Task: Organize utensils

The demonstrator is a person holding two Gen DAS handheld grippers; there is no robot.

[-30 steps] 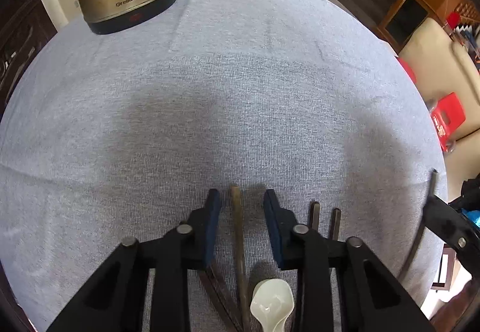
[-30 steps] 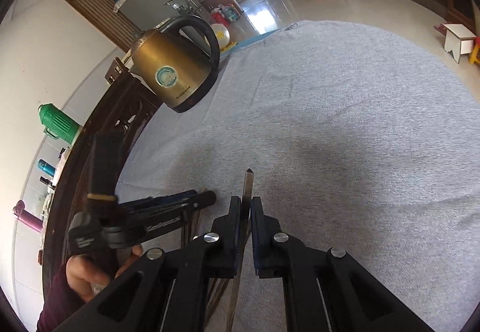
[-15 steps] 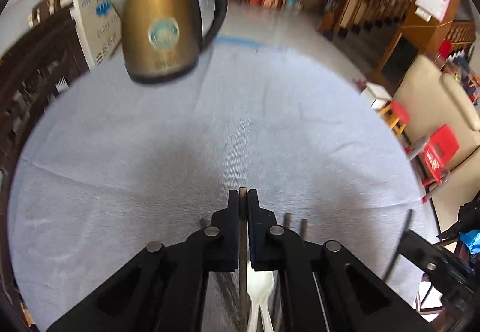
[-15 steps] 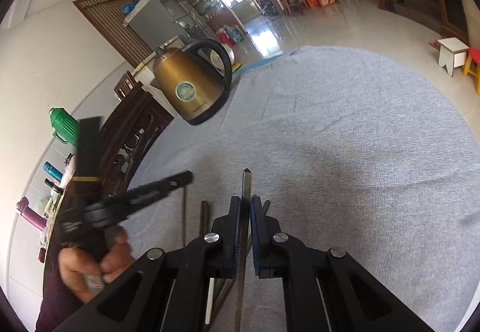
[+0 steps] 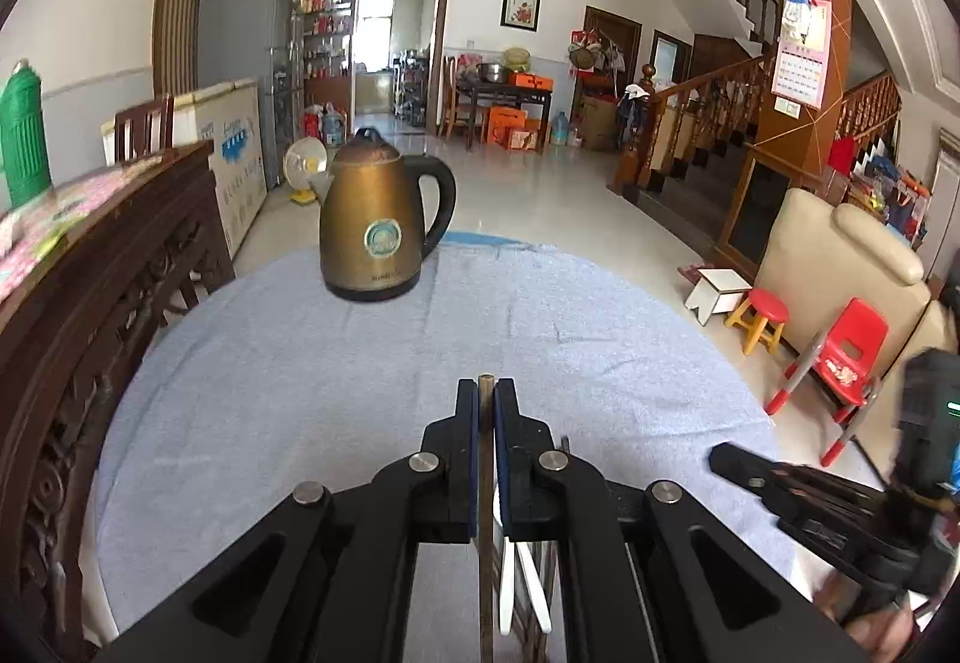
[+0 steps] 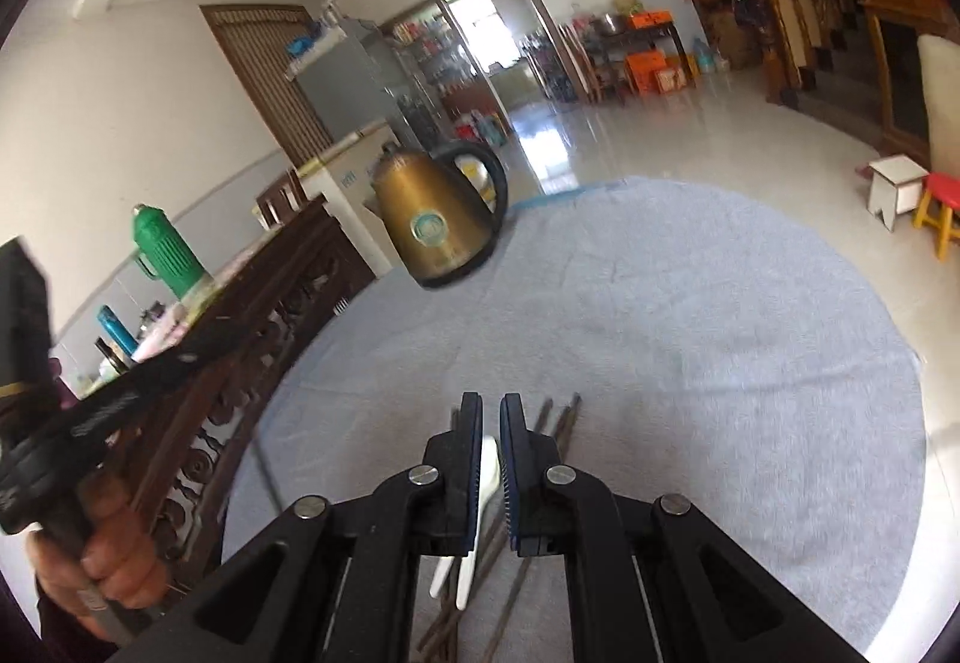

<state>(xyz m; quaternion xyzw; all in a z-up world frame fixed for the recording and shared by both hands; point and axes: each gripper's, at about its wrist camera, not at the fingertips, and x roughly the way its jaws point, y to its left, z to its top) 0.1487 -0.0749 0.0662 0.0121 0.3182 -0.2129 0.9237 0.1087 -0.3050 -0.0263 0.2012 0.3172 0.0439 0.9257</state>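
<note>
My left gripper (image 5: 486, 393) is shut on a brown chopstick (image 5: 485, 513) and holds it above the grey cloth-covered table (image 5: 300, 393). White spoons (image 5: 519, 579) and more chopsticks lie below it. My right gripper (image 6: 491, 411) stands slightly open and empty above the pile: white spoons (image 6: 480, 495) and several dark chopsticks (image 6: 555, 423) on the cloth. The left gripper also shows at the left of the right wrist view (image 6: 120, 393), with a thin chopstick (image 6: 270, 471) hanging from it. The right gripper body shows at the right of the left wrist view (image 5: 828, 507).
A gold electric kettle (image 5: 375, 225) stands at the far side of the table (image 6: 720, 333). A dark carved wooden sideboard (image 5: 72, 303) runs along the left with a green thermos (image 6: 165, 249). Red stools and a cream sofa (image 5: 840, 255) stand right of the table.
My left gripper closed on a chopstick and lifted it, tilting up toward the room. My right gripper let go of its chopstick and now stands slightly open over the pile.
</note>
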